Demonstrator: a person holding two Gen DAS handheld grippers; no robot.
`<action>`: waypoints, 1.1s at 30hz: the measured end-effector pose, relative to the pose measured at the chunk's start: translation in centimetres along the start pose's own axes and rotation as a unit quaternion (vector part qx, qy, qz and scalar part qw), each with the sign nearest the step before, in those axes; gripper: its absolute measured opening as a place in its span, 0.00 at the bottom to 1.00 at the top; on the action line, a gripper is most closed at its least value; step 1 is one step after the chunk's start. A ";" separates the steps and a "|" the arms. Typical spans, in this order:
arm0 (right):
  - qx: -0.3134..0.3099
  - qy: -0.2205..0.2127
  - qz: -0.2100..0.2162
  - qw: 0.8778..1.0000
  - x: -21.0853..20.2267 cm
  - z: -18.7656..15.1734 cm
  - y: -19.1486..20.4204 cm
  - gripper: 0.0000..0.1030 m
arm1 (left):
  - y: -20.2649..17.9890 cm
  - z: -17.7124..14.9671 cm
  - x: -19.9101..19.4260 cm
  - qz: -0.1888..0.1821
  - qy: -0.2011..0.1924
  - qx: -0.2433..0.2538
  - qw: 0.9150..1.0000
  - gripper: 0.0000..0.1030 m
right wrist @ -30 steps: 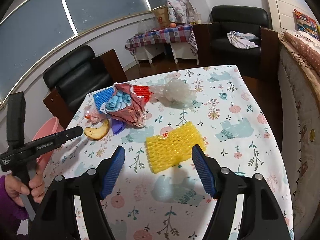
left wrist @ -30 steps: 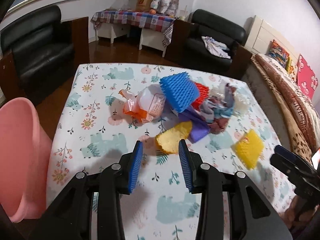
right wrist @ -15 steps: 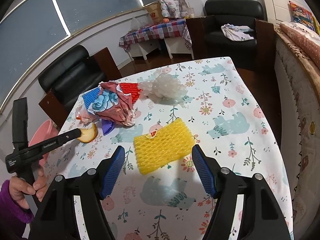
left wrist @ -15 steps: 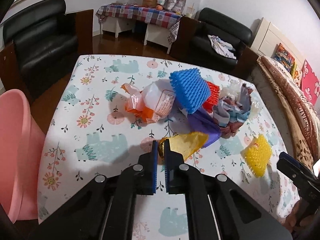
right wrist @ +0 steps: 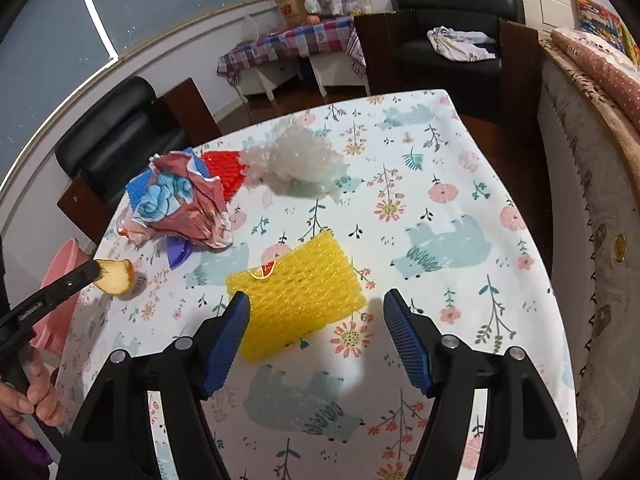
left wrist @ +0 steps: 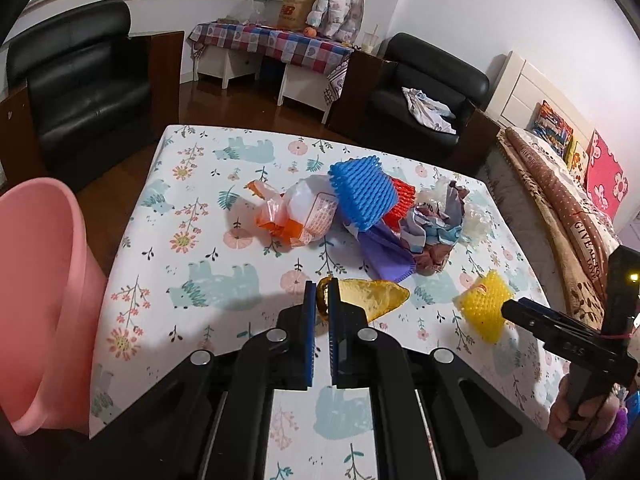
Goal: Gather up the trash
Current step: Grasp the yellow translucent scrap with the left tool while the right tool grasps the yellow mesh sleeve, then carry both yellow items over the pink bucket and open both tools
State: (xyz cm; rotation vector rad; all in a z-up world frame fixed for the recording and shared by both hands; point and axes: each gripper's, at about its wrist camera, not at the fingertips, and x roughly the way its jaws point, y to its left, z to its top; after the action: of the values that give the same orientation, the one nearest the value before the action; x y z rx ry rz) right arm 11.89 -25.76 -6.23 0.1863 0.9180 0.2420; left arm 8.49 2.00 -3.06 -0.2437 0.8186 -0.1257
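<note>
My left gripper (left wrist: pixel 322 294) is shut on the near end of a yellow peel piece (left wrist: pixel 376 300), held just above the tablecloth; in the right wrist view the peel piece (right wrist: pixel 116 276) hangs over its own shadow. My right gripper (right wrist: pixel 316 304) straddles a yellow foam net (right wrist: pixel 296 300) lying flat on the table. Its jaws are closing, the left pad is at the net's edge and the right pad stands clear of it. A pile of trash sits farther back: a blue foam net (left wrist: pixel 362 194), a red foam net (left wrist: pixel 402 200), an orange-white bag (left wrist: pixel 296 216) and crumpled paper (left wrist: pixel 436 228).
A pink bin (left wrist: pixel 36 300) stands off the table's left edge. A purple scrap (left wrist: pixel 386 252) and clear crumpled plastic (right wrist: pixel 296 160) lie by the pile. Black armchairs stand beyond the table (left wrist: pixel 224 292), and a bed runs along its right side.
The left jaws went from open around the yellow peel piece to shut on it, lifting it slightly. The right gripper sank closer over the yellow foam net, its jaws a little narrower.
</note>
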 end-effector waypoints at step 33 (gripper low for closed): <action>-0.067 -0.081 0.030 0.994 -6.5 0.1 5.5 0.02 | 2.8 -0.4 -6.5 -0.008 -0.066 -0.031 0.997 0.05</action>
State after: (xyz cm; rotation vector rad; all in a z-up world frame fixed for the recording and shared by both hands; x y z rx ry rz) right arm 7.44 -22.35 0.22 0.1085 0.7337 0.3380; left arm 3.81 5.93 0.51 -0.3145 0.6890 -0.0985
